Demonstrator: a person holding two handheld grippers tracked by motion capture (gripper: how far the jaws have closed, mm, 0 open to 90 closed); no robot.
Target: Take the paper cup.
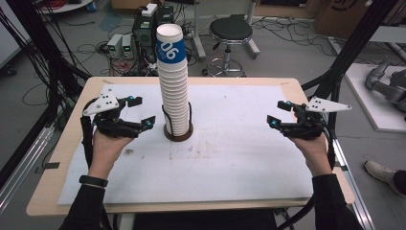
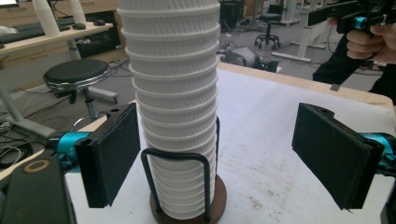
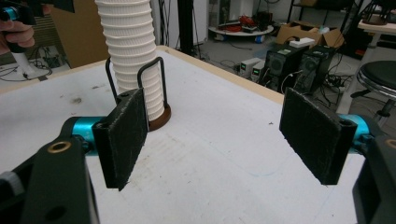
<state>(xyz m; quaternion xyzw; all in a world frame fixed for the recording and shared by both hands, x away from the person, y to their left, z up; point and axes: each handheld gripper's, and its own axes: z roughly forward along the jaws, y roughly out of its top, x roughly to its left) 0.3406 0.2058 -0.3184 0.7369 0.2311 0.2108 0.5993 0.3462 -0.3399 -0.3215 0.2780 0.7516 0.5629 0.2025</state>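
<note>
A tall cup stack (image 1: 173, 81) stands in its holder (image 1: 178, 133) at frame centre, left gripper (image 1: 143, 112) and right gripper (image 1: 276, 113) flanking it, jaws wide, empty.

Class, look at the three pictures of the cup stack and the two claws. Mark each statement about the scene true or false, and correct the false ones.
1. The stack of paper cups stands upright in a wire holder on a round brown base. True.
2. The left claw is shut on the stack. False: its jaws stand wide apart, and in the left gripper view the stack rises between them untouched.
3. The top cup has a blue band with white print. True.
4. The right claw holds a single cup. False: it is open and holds nothing, well to the right of the stack.
5. The stack lies tipped over on the white mat. False: it stands upright.
</note>
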